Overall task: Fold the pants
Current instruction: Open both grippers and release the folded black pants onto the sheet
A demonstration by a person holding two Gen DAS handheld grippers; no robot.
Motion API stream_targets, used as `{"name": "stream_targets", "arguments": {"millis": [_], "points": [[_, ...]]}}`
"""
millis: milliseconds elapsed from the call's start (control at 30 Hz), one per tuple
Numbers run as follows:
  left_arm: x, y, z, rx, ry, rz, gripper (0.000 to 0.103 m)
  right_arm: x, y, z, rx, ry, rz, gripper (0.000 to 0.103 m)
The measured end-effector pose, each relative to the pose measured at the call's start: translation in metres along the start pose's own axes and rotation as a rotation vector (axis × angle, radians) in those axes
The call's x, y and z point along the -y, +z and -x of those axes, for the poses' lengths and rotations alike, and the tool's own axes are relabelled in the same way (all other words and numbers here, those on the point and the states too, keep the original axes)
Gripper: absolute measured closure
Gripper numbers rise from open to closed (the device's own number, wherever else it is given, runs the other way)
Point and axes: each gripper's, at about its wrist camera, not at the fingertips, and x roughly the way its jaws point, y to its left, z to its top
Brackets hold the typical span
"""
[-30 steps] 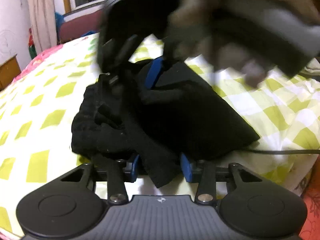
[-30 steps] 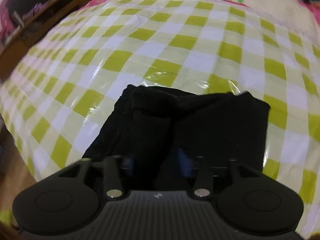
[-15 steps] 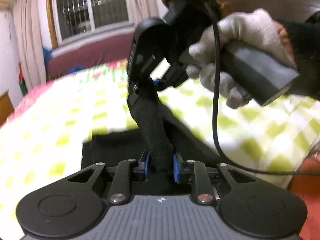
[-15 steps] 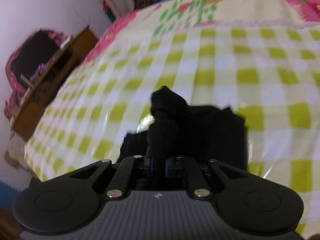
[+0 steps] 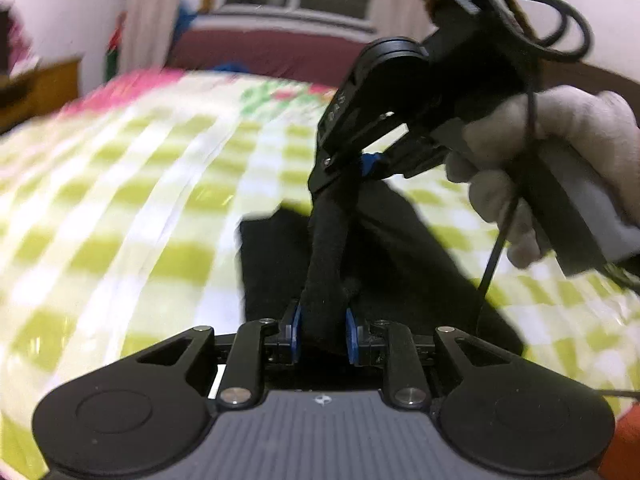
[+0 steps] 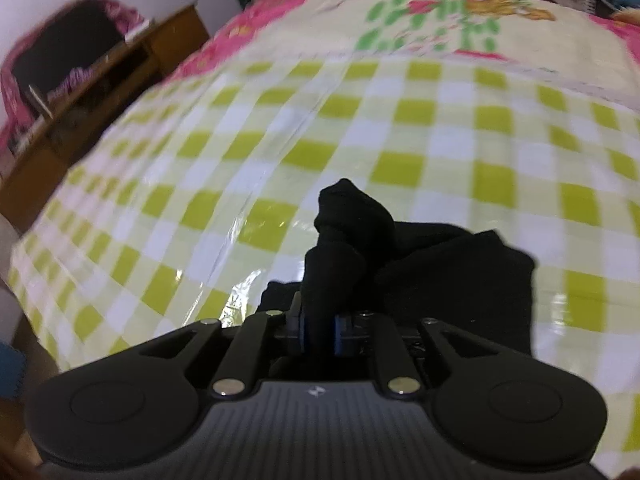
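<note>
Two hand-held tools grip one bunched band of black pants [image 5: 384, 248] above a bed covered in a glossy green-and-white checked sheet [image 5: 132, 200].

The left tool [image 5: 323, 330] has its blue pads [image 5: 296, 326] closed narrow on a thick roll of the black fabric. The right tool [image 5: 362, 164], held by a gloved hand [image 5: 548, 168], pinches the same roll at its other end, so the fabric runs as a taut rope between them. In the right wrist view, the right tool [image 6: 319, 330] is likewise closed narrow on a twisted wad of cloth, with a knob of fabric sticking up beyond the pads. Its jaws have just eased open a little, though cloth is between them.

The rest of the pants lies in a dark heap on the bed beneath the tools, towards the near edge, with open sheet beyond it up to the flowered bedding [image 6: 460, 16] at the far end.

Risks, as a judgement: each grip is on a rolled wad and not a flat hem, so layers may slide out if the pull goes on, especially on the right. The twist could set a crooked fold. The slick sheet may let the heap drag. The dangling cable [image 5: 496, 248] near the right hand could snag the cloth.
</note>
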Motion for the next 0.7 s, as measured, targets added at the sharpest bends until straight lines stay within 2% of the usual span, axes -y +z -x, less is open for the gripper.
{"name": "stream_targets", "arguments": {"millis": [100,167,267,367,533,633,700], "points": [[-0.035,-0.006,-0.013,-0.003,-0.041,0.129,0.065,-0.011,0.004,-0.036,-0.027,-0.01,-0.028,0.079],[-0.052,-0.009,-0.016,0.008,-0.082,0.209,0.063,-0.009,0.009,-0.056,-0.018,-0.019,-0.057,0.06],[-0.05,-0.017,-0.02,0.016,-0.08,0.219,0.061,-0.018,0.015,-0.071,-0.011,-0.016,0.002,0.042],[-0.04,-0.016,-0.02,0.015,-0.062,0.197,0.06,-0.039,0.021,-0.071,0.039,-0.02,0.138,0.042],[-0.036,-0.027,-0.003,-0.01,-0.031,0.179,0.059,-0.038,0.048,-0.07,0.094,0.096,0.121,0.046],[-0.039,-0.042,-0.002,-0.106,0.032,0.166,0.06,-0.02,0.066,-0.053,0.161,0.136,0.064,0.045],[-0.046,-0.048,0.014,-0.094,0.04,0.195,0.06,-0.004,0.068,-0.03,0.21,0.145,0.082,0.045]]}}
